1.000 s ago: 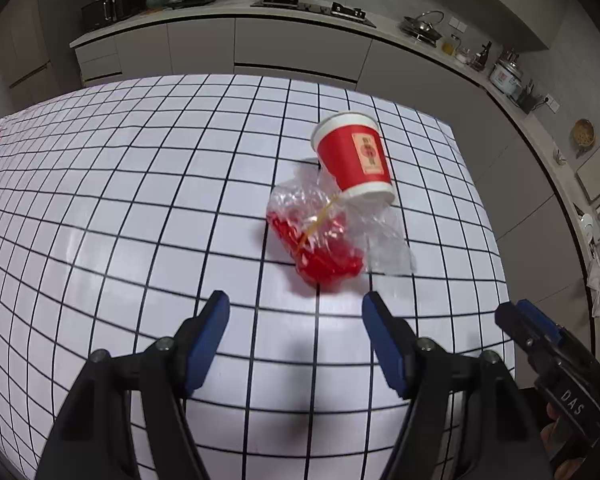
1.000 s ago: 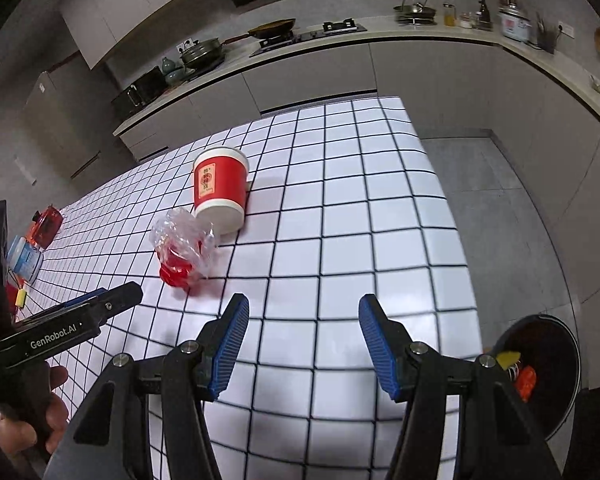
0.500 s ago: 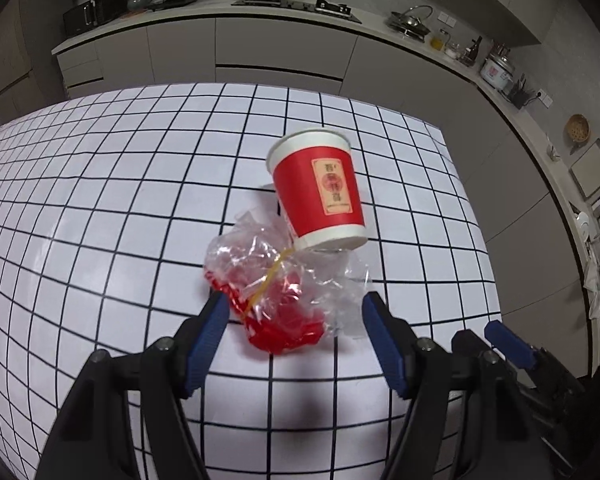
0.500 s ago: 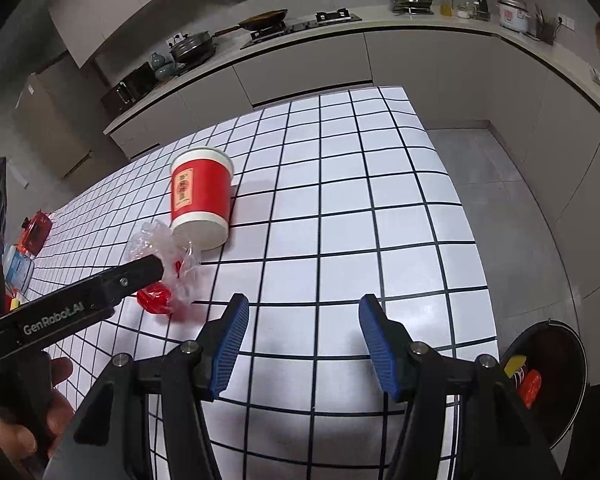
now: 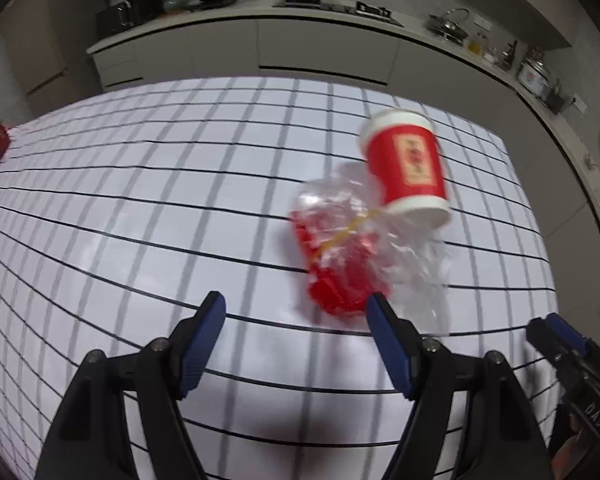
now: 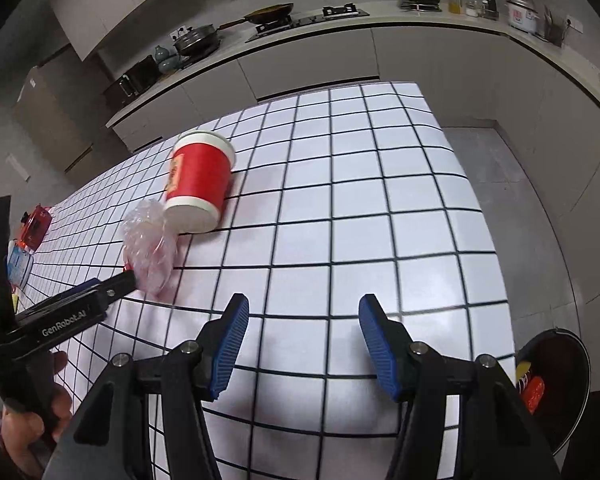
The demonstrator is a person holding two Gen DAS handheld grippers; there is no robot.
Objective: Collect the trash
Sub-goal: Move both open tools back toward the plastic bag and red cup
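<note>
A crumpled clear plastic bag with red contents (image 5: 340, 264) lies on the white tiled table (image 5: 140, 208), touching a red paper cup (image 5: 410, 168) lying on its side. My left gripper (image 5: 296, 312) is open, its right fingertip (image 5: 380, 312) right at the bag's near edge, the bag mostly right of the gap. In the right wrist view the bag (image 6: 150, 248) and cup (image 6: 200, 182) lie far left, with the left gripper's tip (image 6: 120, 282) at the bag. My right gripper (image 6: 300, 320) is open and empty over bare tiles.
A dark trash bin (image 6: 552, 376) with some trash inside stands on the floor below the table's right edge. Red and blue items (image 6: 36, 224) lie at the table's far left. Kitchen counters (image 6: 340, 40) run behind.
The left gripper's view swung left, so bag and cup now sit right of its open jaws instead of between them. The right gripper barely moved.
</note>
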